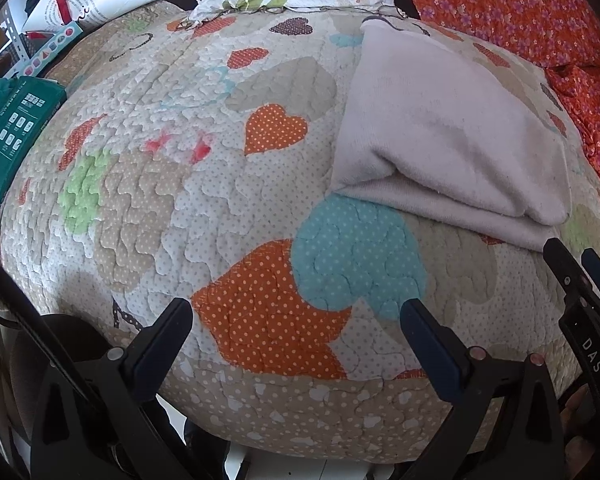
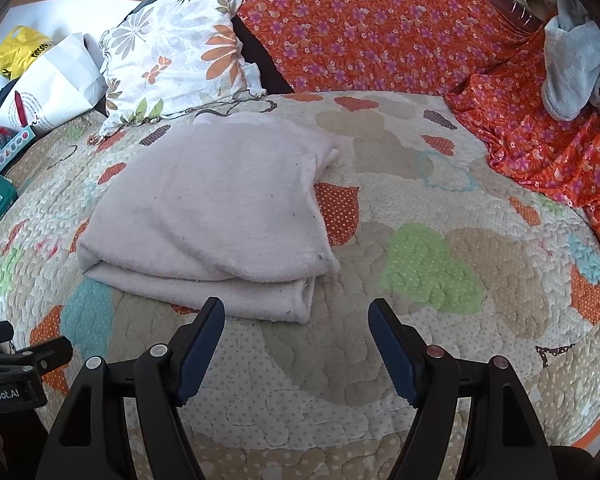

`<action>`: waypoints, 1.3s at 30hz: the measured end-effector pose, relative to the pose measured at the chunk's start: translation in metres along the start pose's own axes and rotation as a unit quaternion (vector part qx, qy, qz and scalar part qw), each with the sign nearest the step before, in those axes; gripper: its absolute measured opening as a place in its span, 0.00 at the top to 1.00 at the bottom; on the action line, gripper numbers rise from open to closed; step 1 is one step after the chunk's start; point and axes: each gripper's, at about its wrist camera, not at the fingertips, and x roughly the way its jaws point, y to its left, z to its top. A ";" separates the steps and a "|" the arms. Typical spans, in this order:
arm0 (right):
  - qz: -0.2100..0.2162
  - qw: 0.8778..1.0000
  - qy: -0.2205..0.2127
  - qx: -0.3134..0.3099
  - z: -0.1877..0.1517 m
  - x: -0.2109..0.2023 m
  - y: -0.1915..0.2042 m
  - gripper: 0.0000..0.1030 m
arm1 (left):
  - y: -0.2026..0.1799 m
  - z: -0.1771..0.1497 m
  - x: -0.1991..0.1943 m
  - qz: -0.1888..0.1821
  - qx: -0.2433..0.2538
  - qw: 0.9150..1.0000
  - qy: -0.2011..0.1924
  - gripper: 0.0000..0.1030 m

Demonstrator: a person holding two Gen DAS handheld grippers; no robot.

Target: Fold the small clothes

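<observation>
A pale pink garment point(image 2: 216, 208) lies folded in layers on the heart-patterned quilt point(image 2: 440, 208). In the left wrist view the garment point(image 1: 444, 128) lies to the upper right. My left gripper point(image 1: 296, 310) is open and empty above the quilt point(image 1: 180, 200), to the left of the garment and apart from it. It also shows at the left edge of the right wrist view point(image 2: 28, 356). My right gripper point(image 2: 298, 314) is open and empty, just in front of the garment's near folded edge. The right gripper also shows at the right edge of the left wrist view point(image 1: 580, 268).
A floral pillow point(image 2: 176, 44) leans at the back. An orange flowered cloth point(image 2: 400, 28) covers the back and right side. A white paper bag point(image 2: 56, 80), a yellow bag point(image 2: 16, 52) and a green box point(image 1: 8, 132) sit at the left. Grey cloth point(image 2: 572, 64) lies far right.
</observation>
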 end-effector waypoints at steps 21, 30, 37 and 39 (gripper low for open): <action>-0.022 1.000 0.015 -0.004 -0.002 0.009 0.002 0.22 | -0.005 -0.001 0.007 -0.010 0.000 1.000 0.012 0.00; -0.055 0.998 0.019 -0.030 -0.003 0.009 0.007 0.22 | -0.009 -0.001 0.003 0.002 -0.003 1.000 0.003 0.00; -0.061 0.998 0.021 -0.027 -0.004 0.007 0.006 0.22 | -0.018 0.004 -0.005 -0.006 0.011 1.000 -0.009 0.00; -0.062 0.997 0.026 -0.023 -0.002 0.005 0.005 0.22 | -0.020 0.006 -0.008 -0.008 0.013 1.000 -0.013 0.00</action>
